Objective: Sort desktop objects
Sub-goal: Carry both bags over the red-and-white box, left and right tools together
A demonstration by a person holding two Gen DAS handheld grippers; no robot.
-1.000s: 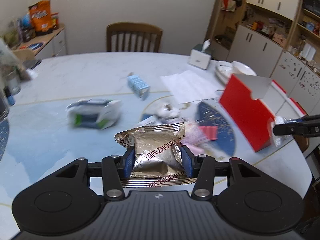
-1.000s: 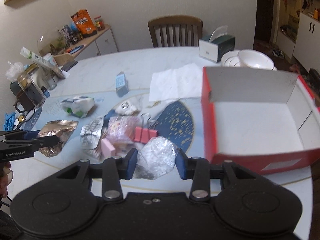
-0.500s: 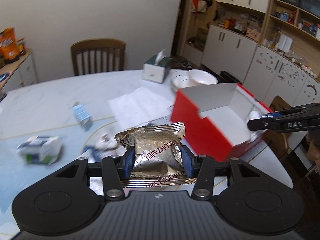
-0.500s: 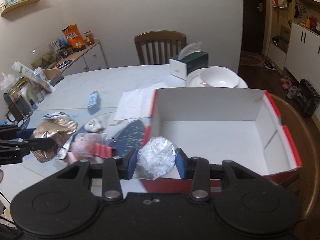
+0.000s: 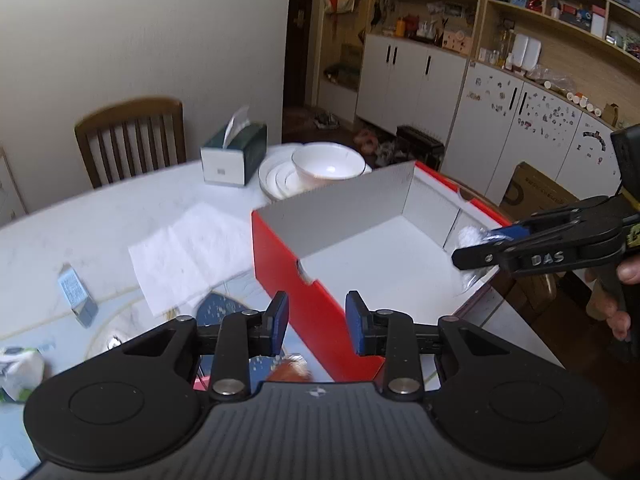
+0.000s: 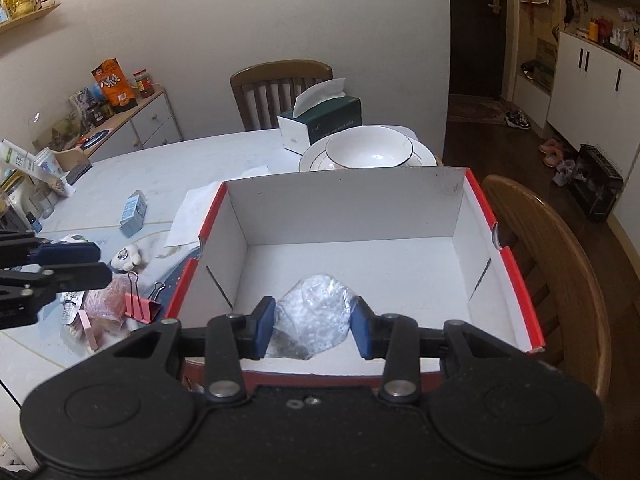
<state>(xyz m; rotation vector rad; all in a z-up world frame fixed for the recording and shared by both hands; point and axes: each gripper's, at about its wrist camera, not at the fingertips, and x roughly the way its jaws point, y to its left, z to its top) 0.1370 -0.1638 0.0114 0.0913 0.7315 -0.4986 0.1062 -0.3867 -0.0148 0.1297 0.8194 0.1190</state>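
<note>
My right claw [image 6: 313, 330] was clamped on a crinkled clear plastic bag [image 6: 316, 308], its blue pads pressed to the bag's two sides. It hung just inside the near wall of the open red box [image 6: 510, 264], over the bare white floor. My left claw [image 5: 316, 322] was closing with nothing between its pads, only a narrow gap. It stood over the table [image 5: 100, 224] just outside the box's red side wall. A blurred brownish thing showed under it (I could not tell what). On the table left of the box lay pink binder clips [image 6: 140, 308], a pinkish packet [image 6: 106, 300] and a small blue carton [image 6: 133, 214]. A sheet of white paper [image 5: 188, 252] lay flat beside the box. Behind the box stood a white bowl [image 6: 368, 152] on plates and a green tissue box [image 6: 320, 122].
</note>
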